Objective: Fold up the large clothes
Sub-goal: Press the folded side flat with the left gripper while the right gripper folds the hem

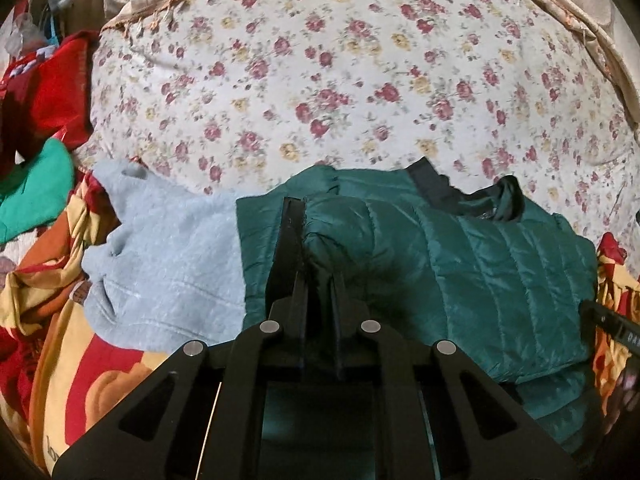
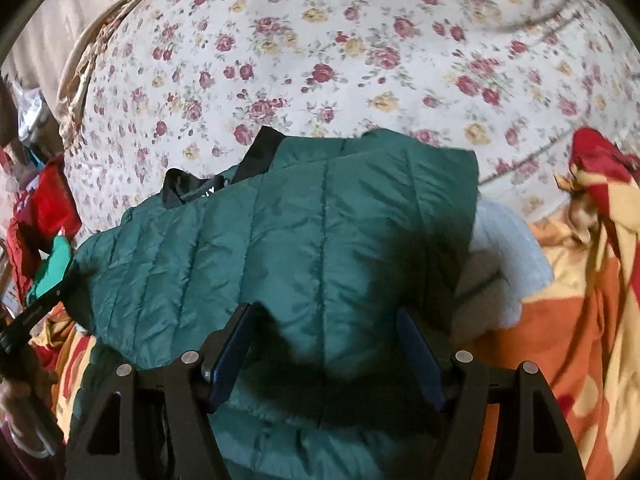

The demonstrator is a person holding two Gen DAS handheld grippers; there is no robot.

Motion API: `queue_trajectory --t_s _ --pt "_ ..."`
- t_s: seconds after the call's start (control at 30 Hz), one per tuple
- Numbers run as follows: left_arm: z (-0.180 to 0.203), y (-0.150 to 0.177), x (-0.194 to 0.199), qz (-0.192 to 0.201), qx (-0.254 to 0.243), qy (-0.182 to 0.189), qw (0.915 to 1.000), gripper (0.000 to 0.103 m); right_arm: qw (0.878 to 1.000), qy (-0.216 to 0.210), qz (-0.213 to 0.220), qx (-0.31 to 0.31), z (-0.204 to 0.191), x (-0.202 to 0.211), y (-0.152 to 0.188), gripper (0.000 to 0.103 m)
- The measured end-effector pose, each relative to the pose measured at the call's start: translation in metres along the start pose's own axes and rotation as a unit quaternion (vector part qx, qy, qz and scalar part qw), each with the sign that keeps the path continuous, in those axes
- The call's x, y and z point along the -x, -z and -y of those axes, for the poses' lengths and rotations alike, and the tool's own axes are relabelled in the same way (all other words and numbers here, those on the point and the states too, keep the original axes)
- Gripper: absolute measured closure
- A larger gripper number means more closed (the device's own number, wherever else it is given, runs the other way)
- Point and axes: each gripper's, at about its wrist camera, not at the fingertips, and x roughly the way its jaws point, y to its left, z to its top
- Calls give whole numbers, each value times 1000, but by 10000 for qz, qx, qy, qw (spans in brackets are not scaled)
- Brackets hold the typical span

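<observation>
A dark green quilted jacket (image 1: 480, 264) with a black collar lies on the bed, collar toward the far side. My left gripper (image 1: 308, 232) is shut on a bunched fold at the jacket's left edge, and the fabric hides most of its right finger. In the right wrist view the same jacket (image 2: 280, 220) spreads out under my right gripper (image 2: 325, 312). That gripper is open, its blue-padded fingers (image 2: 236, 344) wide apart above the jacket's near part. The left gripper's black tip (image 2: 44, 300) shows at the jacket's left corner. The right gripper's tip (image 1: 612, 318) shows at the jacket's right edge.
A pale blue fleece garment (image 1: 168, 248) lies partly under the jacket. Beyond is a floral bedsheet (image 1: 320, 80). A red, orange and yellow blanket (image 1: 80, 360) is crumpled along the near side. Red (image 1: 52, 88) and green (image 1: 36, 192) clothes pile at far left.
</observation>
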Motion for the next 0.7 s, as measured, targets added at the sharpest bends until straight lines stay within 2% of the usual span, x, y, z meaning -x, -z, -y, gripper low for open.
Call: queue_trajectory --t_s 0.23,0.3,0.37,0.43,0.47,0.53,0.57,0.6,0.63,0.7 --pt "-12 8 -18 -126 86 -158 9998 94 9983 186 -76 538 -21 -32 -20 30" --pt "-14 10 -26 -206 97 -191 9996 94 9962 203 -207 817 -31 -46 -22 13" --pt "-15 12 -34 -299 103 -217 9993 94 9926 356 -345 1112 -43 -62 -21 5" --pt "-16 12 -39 -345 118 -195 9991 93 9908 491 -325 1215 -48 -71 -21 2" --pt "-17 12 -40 -355 151 -187 9991 88 9911 494 -313 1192 -48 -72 -23 2" --pt "-19 10 -41 -425 215 -130 9988 68 9921 437 -320 1133 -46 -68 -25 2" --pt "-22 9 -40 -472 300 -19 9984 53 9926 396 -316 1102 -44 -62 -27 3" --pt "-25 8 -36 -456 396 118 9981 49 9940 285 -277 1019 -40 -50 -29 3" --pt "-27 7 -33 -424 433 166 9980 48 9950 177 -224 954 -37 -39 -30 3" --pt "-30 3 -20 -316 431 131 9985 47 9963 -20 -48 854 -31 -12 -31 3"
